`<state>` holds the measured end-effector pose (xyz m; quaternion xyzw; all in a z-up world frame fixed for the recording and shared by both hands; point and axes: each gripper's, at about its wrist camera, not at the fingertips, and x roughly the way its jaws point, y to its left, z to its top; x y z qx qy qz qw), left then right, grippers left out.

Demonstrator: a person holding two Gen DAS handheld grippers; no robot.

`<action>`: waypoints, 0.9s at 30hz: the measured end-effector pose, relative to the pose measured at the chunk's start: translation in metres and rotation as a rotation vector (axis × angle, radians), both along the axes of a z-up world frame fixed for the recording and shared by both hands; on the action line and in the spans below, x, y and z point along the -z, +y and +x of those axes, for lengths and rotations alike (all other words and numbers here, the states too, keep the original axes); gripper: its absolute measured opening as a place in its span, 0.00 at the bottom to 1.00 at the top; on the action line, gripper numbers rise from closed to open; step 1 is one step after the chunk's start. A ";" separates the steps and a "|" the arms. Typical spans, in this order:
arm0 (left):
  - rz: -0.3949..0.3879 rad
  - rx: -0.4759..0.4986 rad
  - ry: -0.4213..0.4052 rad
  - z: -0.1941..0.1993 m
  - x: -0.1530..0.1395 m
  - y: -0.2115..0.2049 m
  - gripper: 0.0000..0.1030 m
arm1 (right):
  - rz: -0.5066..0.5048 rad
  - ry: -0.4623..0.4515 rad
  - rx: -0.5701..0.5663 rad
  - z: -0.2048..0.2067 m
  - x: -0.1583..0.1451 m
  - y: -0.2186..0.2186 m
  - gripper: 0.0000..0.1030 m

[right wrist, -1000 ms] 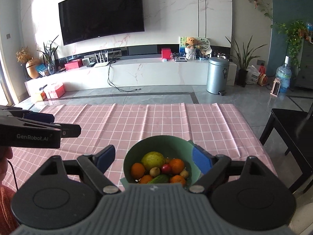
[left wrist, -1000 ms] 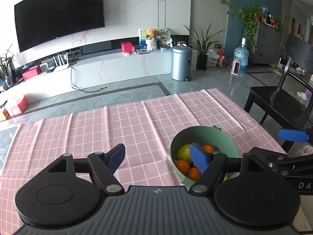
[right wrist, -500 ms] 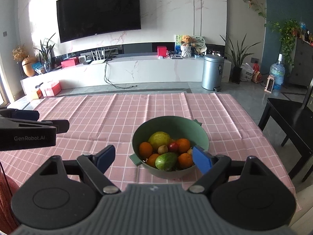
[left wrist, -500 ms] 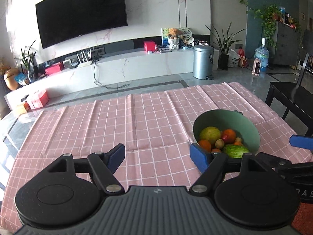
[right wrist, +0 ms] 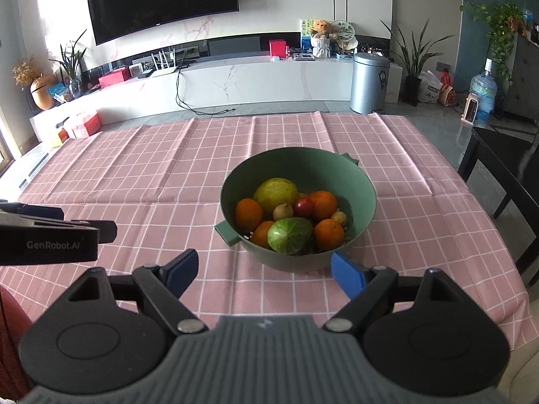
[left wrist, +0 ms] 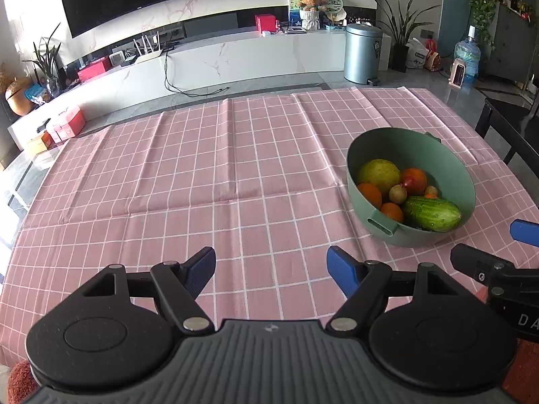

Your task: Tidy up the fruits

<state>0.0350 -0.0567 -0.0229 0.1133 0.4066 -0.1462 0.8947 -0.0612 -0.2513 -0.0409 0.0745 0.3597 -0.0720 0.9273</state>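
Note:
A green bowl point(right wrist: 362, 181) stands on the pink checked tablecloth point(right wrist: 168, 181), right of centre. It holds a yellow-green citrus point(right wrist: 276, 190), several oranges point(right wrist: 248, 213), a green cucumber point(right wrist: 289, 235), a red fruit point(right wrist: 304, 207) and small brownish fruits. The bowl also shows in the left wrist view point(left wrist: 404, 148), with the cucumber point(left wrist: 433, 213) at its near side. My right gripper point(right wrist: 264, 271) is open and empty, just short of the bowl. My left gripper point(left wrist: 271, 267) is open and empty over bare cloth left of the bowl.
A black chair point(right wrist: 498, 165) stands at the table's right edge. The left gripper's side shows at the left of the right wrist view point(right wrist: 50, 235). Beyond the table are a white TV bench point(right wrist: 235, 80) and a metal bin point(right wrist: 369, 82).
Both grippers have pulled back and risen from the bowl, so the whole bowl and more cloth now show. Both stay open and empty.

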 end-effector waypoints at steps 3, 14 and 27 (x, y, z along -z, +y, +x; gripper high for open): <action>-0.003 -0.006 -0.007 -0.001 -0.003 0.003 0.86 | -0.006 -0.010 -0.003 0.001 -0.004 0.001 0.80; -0.016 -0.014 -0.009 0.000 -0.011 0.013 0.86 | -0.025 -0.018 -0.024 0.004 -0.010 0.010 0.80; -0.031 -0.020 -0.007 -0.001 -0.015 0.018 0.86 | -0.043 -0.025 -0.037 0.002 -0.014 0.016 0.80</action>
